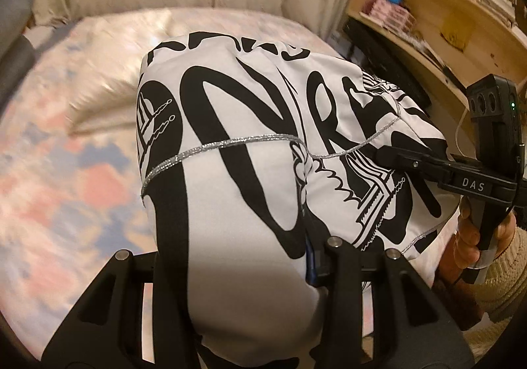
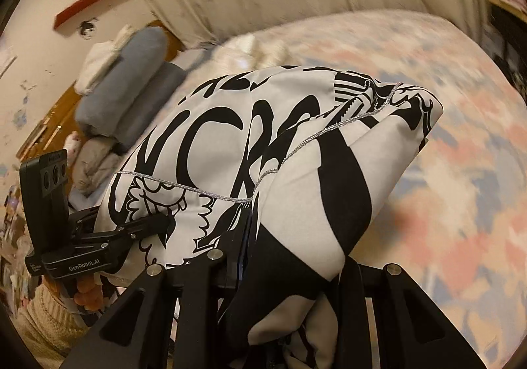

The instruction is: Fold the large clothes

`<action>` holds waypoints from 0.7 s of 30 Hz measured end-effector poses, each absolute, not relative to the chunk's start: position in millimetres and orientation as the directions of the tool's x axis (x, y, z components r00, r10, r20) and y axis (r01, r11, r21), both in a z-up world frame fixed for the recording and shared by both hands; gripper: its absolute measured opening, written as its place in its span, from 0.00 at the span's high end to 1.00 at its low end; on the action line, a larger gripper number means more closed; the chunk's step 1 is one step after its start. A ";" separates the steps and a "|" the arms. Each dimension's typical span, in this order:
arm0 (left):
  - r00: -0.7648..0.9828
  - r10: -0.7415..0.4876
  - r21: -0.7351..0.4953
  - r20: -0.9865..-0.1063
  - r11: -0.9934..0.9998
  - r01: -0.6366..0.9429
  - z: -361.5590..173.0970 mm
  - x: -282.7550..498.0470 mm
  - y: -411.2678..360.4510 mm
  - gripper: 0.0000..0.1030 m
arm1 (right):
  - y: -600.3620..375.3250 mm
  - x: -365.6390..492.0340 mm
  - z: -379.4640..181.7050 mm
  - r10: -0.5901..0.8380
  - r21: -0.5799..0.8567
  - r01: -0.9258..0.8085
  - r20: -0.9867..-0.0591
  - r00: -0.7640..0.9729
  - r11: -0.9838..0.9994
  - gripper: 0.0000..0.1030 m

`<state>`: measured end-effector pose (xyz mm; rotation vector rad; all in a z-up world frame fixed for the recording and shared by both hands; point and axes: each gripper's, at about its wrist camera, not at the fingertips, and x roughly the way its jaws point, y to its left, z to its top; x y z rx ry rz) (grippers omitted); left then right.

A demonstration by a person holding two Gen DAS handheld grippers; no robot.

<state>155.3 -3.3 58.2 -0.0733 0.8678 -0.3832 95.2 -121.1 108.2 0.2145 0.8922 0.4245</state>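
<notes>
While one black-and-white printed garment [image 1: 250, 145] hangs bunched above one floral bed [image 1: 66, 171], two grippers, left gripper [image 2: 164, 221] and right gripper [image 1: 382, 153], each have fingers clamped on its cloth.

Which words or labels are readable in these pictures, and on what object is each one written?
"DAS": on the right tool.
"GenRobot.AI": on the left tool.
Large black letters on the white garment: creased and cut off, no whole word readable.
Book spines on the shelf: too blurred.
</notes>
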 end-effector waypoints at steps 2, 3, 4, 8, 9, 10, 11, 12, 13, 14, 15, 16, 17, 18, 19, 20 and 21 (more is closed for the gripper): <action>0.612 -0.331 -0.189 -0.719 0.939 0.286 80.4 165.5 17.2 0.62 | -91.2 107.4 130.0 0.460 0.352 -0.296 -0.682 0.568 0.888 0.77; 0.629 -0.313 -0.168 -0.712 0.945 0.280 92.1 172.1 28.4 0.62 | -79.0 114.4 139.2 0.467 0.353 -0.305 -0.673 0.573 0.884 0.77; 0.643 -0.299 -0.152 -0.705 0.949 0.275 101.9 178.1 37.4 0.62 | -66.4 121.8 149.3 0.475 0.355 -0.316 -0.661 0.581 0.880 0.77; 0.694 -0.260 -0.101 -0.672 0.960 0.262 141.6 223.1 81.1 0.62 | -17.7 168.5 189.6 0.498 0.355 -0.350 -0.610 0.617 0.867 0.77; 0.706 -0.252 -0.087 -0.662 0.961 0.261 151.0 238.4 93.2 0.62 | -7.3 181.4 197.2 0.502 0.357 -0.353 -0.599 0.624 0.865 0.77; 0.715 -0.245 -0.079 -0.655 0.963 0.257 159.5 254.9 105.2 0.62 | 5.6 196.7 205.9 0.504 0.353 -0.359 -0.588 0.633 0.864 0.77; 0.721 -0.239 -0.072 -0.651 0.964 0.254 166.6 272.4 113.9 0.62 | 16.3 209.6 212.3 0.503 0.348 -0.364 -0.579 0.641 0.864 0.77; 0.728 -0.230 -0.058 -0.645 0.966 0.254 173.8 292.6 124.9 0.62 | 25.2 221.9 216.9 0.504 0.347 -0.366 -0.572 0.647 0.864 0.77; 0.735 -0.224 -0.054 -0.640 0.967 0.248 180.0 313.0 136.3 0.62 | 36.8 237.2 222.2 0.504 0.343 -0.370 -0.564 0.654 0.863 0.77; 0.741 -0.219 -0.043 -0.635 0.968 0.248 185.1 330.4 147.7 0.62 | 48.5 254.1 226.9 0.506 0.342 -0.373 -0.554 0.661 0.862 0.77; 0.745 -0.218 -0.046 -0.630 0.968 0.245 188.7 348.8 157.4 0.62 | 58.5 271.2 230.3 0.512 0.353 -0.372 -0.544 0.665 0.859 0.77; 0.748 -0.221 -0.054 -0.626 0.969 0.240 191.7 369.6 169.6 0.62 | 62.6 283.9 231.1 0.513 0.355 -0.373 -0.537 0.670 0.857 0.77; 0.751 -0.220 -0.055 -0.623 0.970 0.238 193.5 394.1 178.9 0.62 | 71.1 300.3 232.4 0.516 0.360 -0.373 -0.523 0.678 0.855 0.77; 0.751 -0.223 -0.063 -0.622 0.970 0.235 193.6 410.6 188.2 0.62 | 75.6 312.5 231.9 0.520 0.370 -0.371 -0.514 0.682 0.852 0.77; 0.751 -0.222 -0.061 -0.621 0.970 0.236 192.4 427.0 195.8 0.62 | 84.2 329.3 229.8 0.522 0.377 -0.368 -0.507 0.687 0.850 0.77; 0.750 -0.221 -0.063 -0.623 0.970 0.234 188.9 447.0 204.5 0.62 | 89.2 341.0 226.0 0.525 0.387 -0.364 -0.503 0.687 0.847 0.77; 0.746 -0.223 -0.067 -0.628 0.970 0.233 183.2 466.0 211.9 0.62 | 96.2 355.8 218.7 0.530 0.412 -0.351 -0.498 0.686 0.841 0.77</action>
